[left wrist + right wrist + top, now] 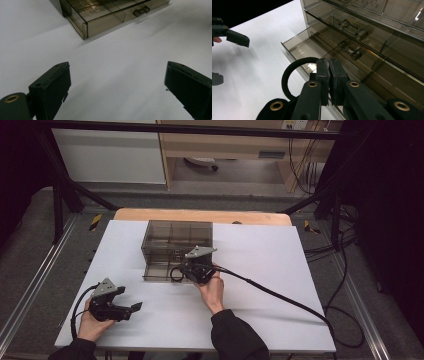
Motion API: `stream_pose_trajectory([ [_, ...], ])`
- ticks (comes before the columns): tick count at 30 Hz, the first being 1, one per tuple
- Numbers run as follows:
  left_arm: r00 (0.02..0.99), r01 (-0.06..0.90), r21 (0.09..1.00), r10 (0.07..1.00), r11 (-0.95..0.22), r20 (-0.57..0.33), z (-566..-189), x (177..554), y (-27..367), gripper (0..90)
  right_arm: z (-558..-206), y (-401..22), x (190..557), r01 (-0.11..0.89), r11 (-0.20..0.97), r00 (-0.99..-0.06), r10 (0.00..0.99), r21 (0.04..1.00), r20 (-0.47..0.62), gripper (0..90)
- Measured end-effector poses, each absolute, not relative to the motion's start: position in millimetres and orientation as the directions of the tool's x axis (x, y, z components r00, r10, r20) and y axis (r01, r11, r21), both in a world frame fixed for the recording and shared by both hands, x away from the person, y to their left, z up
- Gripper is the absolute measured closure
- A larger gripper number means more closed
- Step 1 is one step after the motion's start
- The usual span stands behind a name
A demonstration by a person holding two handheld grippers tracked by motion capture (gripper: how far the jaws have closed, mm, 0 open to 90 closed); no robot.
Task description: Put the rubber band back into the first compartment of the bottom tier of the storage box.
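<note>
While my right claw [329,75] pinches it, the thin black ring [289,75], a loop of dark rubbery band, hangs to the left of the two pads, which are pressed together on its rim; most of the loop sticks out sideways beyond the jaws, and in the right gripper view it hovers just over the front edge of the pulled-out bottom drawer [312,51]. That drawer belongs to a smoky translucent plastic drawer cabinet [177,240] with several compartments, standing toward the far middle of the white table top [265,255]; its bottom tray juts forward toward me, while the drawer above it sits closed with a small clear knob handle [352,30] on its front. From the high view my right hand [212,290] holds the claw right against the front of the cabinet, with the ring [176,273] showing at the claw's left side, over the open tray's front lip. A black cable [280,295] trails from that claw across the table to the right. My left claw [131,310] rests well apart from all this, near the table's front left corner, its jaws spread wide with nothing but bare white surface between them, pointing toward the cabinet [110,17].
</note>
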State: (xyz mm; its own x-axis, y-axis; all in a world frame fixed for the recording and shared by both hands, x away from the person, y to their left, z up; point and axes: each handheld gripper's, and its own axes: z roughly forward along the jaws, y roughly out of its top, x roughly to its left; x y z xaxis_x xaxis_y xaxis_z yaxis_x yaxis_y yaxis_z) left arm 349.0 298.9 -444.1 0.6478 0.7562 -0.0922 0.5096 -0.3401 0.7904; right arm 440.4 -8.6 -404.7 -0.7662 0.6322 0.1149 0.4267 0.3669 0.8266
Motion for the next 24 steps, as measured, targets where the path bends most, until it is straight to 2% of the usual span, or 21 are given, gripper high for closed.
stream_pose_trajectory([
  [24, 0.649, 0.510, 0.790, 0.755, -0.340, -0.093, -444.3, 349.3, 299.3, 6.4, -407.8, 27.7, 453.9, 0.414, 0.389, -0.778, 0.620, 0.823, 0.098, 87.6],
])
